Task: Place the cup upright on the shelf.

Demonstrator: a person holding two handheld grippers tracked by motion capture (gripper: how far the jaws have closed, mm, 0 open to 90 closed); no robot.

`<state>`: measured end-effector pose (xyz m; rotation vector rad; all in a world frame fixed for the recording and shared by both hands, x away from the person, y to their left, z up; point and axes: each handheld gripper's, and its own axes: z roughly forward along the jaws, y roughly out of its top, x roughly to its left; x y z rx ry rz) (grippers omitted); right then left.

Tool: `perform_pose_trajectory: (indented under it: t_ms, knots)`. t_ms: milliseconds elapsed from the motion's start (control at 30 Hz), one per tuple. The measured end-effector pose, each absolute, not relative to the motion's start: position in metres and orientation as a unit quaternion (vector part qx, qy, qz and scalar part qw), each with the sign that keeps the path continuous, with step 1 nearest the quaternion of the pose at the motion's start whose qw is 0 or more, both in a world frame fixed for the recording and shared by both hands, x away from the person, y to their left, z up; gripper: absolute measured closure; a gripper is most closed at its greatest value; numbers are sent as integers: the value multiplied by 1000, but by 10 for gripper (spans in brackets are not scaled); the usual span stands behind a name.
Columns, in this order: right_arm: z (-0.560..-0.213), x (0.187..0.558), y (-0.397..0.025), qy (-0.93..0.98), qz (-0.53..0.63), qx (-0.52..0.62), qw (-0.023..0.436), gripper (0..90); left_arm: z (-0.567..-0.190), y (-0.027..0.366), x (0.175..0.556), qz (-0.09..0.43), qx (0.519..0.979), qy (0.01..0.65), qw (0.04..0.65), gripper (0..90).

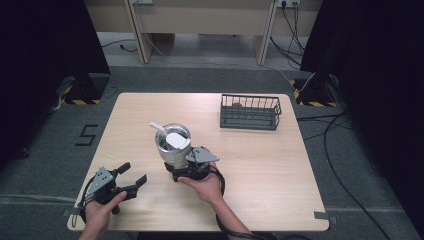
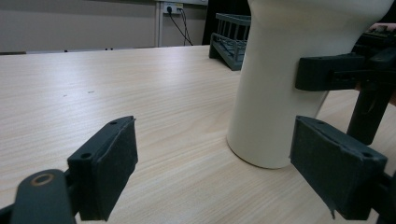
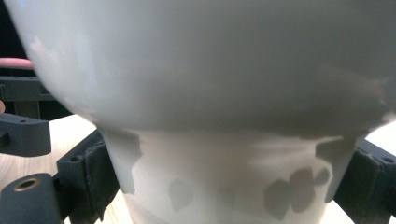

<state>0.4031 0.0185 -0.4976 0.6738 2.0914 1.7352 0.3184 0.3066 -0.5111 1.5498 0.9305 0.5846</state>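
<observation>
A tall cream-white tumbler with a metal-lined mouth [image 1: 173,145] stands upright near the middle of the pale wooden table [image 1: 260,170], with a white lid and straw resting in its opening. The right gripper [image 1: 181,167] clasps the tumbler's narrow base, a black pad pressed on each side. The left gripper [image 1: 134,176] rests at the near left, its jaws spread wide and empty, pointing toward the tumbler. A dark wire basket [image 1: 250,112] sits well apart at the far right.
</observation>
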Motion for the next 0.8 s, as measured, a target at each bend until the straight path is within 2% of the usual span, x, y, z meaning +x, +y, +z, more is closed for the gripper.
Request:
perform_pose_trajectory:
  t_ms: [800]
  knots:
    - [-466,427,-18,720,599,272,220,102,-512,307,320,250,663,402,580,144]
